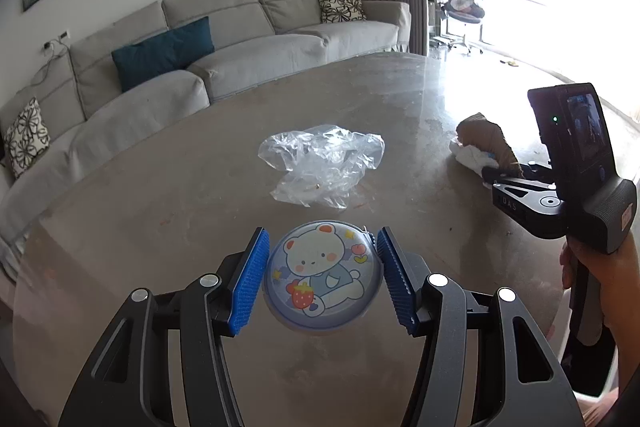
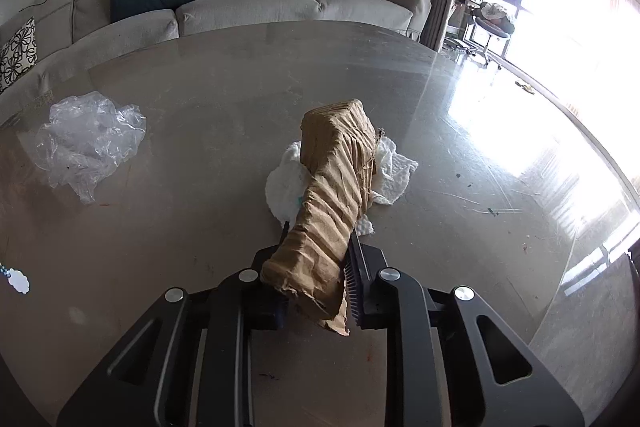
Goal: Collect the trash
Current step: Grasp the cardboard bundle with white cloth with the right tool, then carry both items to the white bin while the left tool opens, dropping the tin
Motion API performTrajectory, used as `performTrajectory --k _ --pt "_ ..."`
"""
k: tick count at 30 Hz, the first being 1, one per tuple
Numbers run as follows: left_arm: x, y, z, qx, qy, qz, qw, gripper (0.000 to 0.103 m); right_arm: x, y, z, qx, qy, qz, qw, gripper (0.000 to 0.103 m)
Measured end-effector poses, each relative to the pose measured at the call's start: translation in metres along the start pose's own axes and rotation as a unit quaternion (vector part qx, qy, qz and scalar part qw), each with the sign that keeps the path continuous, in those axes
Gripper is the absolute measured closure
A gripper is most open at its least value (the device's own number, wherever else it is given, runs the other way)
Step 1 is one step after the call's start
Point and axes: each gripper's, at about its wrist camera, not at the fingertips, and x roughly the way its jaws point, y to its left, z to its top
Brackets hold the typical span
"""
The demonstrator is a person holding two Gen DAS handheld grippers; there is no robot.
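My left gripper (image 1: 322, 269) is shut on a small round bin with a cartoon bear lid (image 1: 320, 273), held over the table. A crumpled clear plastic bag (image 1: 322, 165) lies on the table just beyond it and shows at the left in the right wrist view (image 2: 90, 141). My right gripper (image 2: 318, 267) is shut on a crumpled piece of brown cardboard (image 2: 336, 195), which sticks out forward over a white crumpled tissue (image 2: 394, 171) on the table. The right gripper (image 1: 490, 177), cardboard (image 1: 486, 139) and tissue (image 1: 470, 157) show at the right of the left wrist view.
The round glossy brown table (image 1: 200, 167) has its far edge near a grey sofa (image 1: 240, 39) with cushions. Small dark crumbs (image 2: 490, 211) lie on the table's right side. A bright window (image 2: 560, 7) and a chair stand at the far right.
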Motion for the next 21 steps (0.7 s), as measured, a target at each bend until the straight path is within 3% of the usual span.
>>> performTrajectory --k 11,16,21 --pt "-0.030 -0.035 -0.005 0.022 -0.025 -0.019 0.9993 0.046 -0.119 0.002 -0.022 -0.067 -0.100 -0.006 0.993 0.079" --pt "-0.047 -0.059 -0.012 0.033 -0.032 -0.033 0.9984 0.046 -0.171 0.002 -0.050 -0.087 -0.144 -0.013 0.986 0.078" --pt "-0.060 -0.096 -0.028 0.053 -0.030 -0.062 0.9962 0.046 -0.207 -0.011 -0.084 -0.073 -0.154 -0.012 0.985 0.078"
